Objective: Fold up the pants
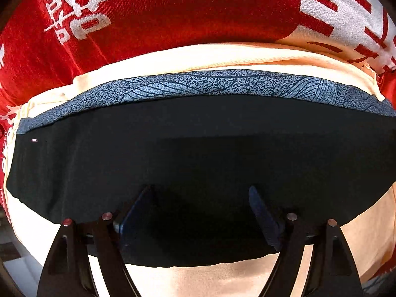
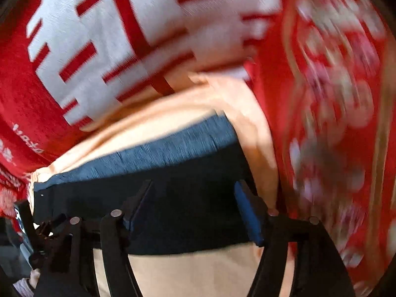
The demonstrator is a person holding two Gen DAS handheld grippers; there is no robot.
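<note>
Black pants (image 1: 198, 148) lie folded as a flat dark band on a cream cloth (image 1: 222, 57). Along their far edge runs a grey-blue patterned waistband (image 1: 222, 81). My left gripper (image 1: 200, 190) points down over the near part of the pants, open, with only flat fabric seen between its blue-padded fingers (image 1: 262, 212). In the blurred right wrist view my right gripper (image 2: 194, 185) is open over the pants (image 2: 188, 217) near their right end, where the waistband (image 2: 158, 153) stops.
A red blanket (image 1: 173, 12) with large white characters (image 2: 111, 49) lies under the cream cloth (image 2: 198, 272) and fills the far side. A dark piece of equipment (image 2: 24, 217) shows at the left edge of the right wrist view.
</note>
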